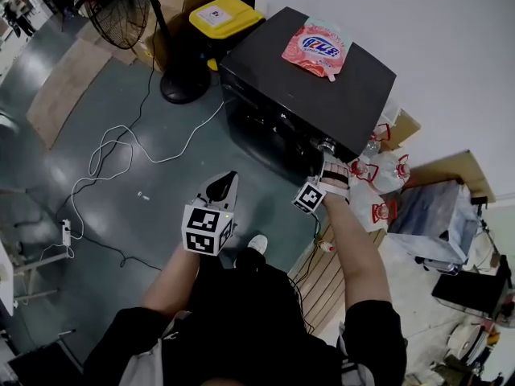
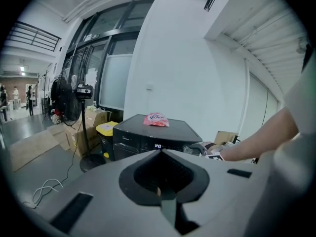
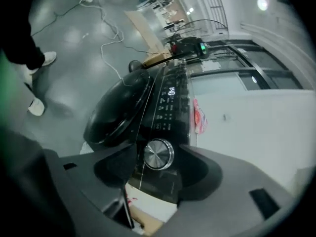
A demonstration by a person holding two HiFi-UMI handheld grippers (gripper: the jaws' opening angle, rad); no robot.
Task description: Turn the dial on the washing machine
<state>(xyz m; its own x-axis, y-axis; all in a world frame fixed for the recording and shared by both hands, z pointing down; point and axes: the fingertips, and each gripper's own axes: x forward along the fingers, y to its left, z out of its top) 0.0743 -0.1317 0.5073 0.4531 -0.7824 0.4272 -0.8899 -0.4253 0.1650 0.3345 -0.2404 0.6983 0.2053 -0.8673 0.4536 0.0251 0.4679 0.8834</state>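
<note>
Lettering is sparse here. The pink pouch on the far part of the top of the black washing machine carries blue letters in a white oval, too small to spell out with certainty. The yellow lid left of the machine has a white label whose print is unreadable. On the control panel a lit display shows pale digits, and rows of small pale markings run beside it; none can be read, as the right gripper view shows the panel turned on its side. The marker cubes bear only black-and-white square patterns.

The silver dial sits at the near right end of the machine's front panel, to the right of the round dark door. The right gripper is at it, jaws spread wide with the dial between them and a gap showing on either side, so the fingers grip nothing. In the head view the gripper covers most of the dial, and the machine's front lies in shadow.

The left gripper is held near the person, well apart from the machine, its jaws closed together and empty.

Red-capped bottles crowd the floor right of the machine, partly hidden behind the right forearm.
</note>
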